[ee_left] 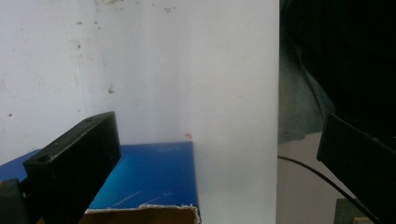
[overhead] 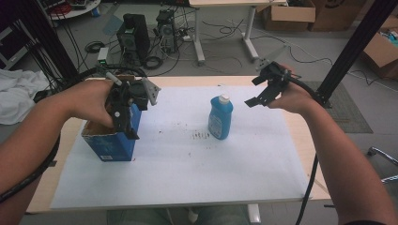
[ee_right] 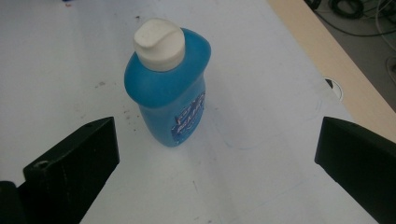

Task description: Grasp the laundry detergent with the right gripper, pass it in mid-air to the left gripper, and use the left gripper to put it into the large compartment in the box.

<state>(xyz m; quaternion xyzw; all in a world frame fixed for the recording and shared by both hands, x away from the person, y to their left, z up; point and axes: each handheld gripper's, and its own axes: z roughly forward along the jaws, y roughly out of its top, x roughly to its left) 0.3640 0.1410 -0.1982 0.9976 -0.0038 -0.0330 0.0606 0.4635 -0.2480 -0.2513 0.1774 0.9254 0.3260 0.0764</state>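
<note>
A blue plastic bottle with a white cap stands upright mid-table on the white paper sheet. The right gripper, jaws spread, hovers at its 2 o'clock, path clear. The left gripper, jaws spread, hangs over an open blue cardboard box at 9 o'clock.

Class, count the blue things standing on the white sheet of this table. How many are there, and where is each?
2. A blue bottle with a white cap stands upright near the sheet's middle; a blue box stands at its left side, under the left tool.
</note>
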